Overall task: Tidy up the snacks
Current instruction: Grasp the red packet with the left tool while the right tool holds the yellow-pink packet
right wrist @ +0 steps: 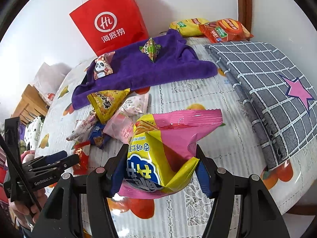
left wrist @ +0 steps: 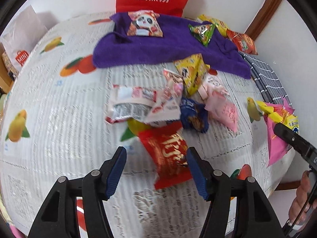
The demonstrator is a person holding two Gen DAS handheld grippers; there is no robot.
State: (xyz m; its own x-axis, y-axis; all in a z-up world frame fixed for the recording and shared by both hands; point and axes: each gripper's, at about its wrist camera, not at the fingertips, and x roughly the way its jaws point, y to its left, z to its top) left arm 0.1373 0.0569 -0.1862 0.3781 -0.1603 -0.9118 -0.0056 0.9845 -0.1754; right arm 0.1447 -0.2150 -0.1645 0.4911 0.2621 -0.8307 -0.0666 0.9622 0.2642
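The pink-and-yellow sweet-potato chip bag (right wrist: pixel 166 154) is being held aloft between the pads of the right gripper (right wrist: pixel 160 170), out in front of the purple towel (right wrist: pixel 146 69) and well clear of the tablecloth (right wrist: pixel 227 119). The bag is judged light, puffed with air and slippery, its contents brittle, so a hold across a crimped seam or a gathered corner is being favoured over a hard squeeze on the belly. The smaller red foil packet (left wrist: pixel 168 154) is lying flat on the tablecloth on the near side of the towel, at the front of the loose snack pile (left wrist: pixel 170 103). It is being straddled by the left gripper (left wrist: pixel 156 158), whose jaws are standing apart with nothing pressed between them. The packet is judged thin, limp and slick, best pinched at an edge.
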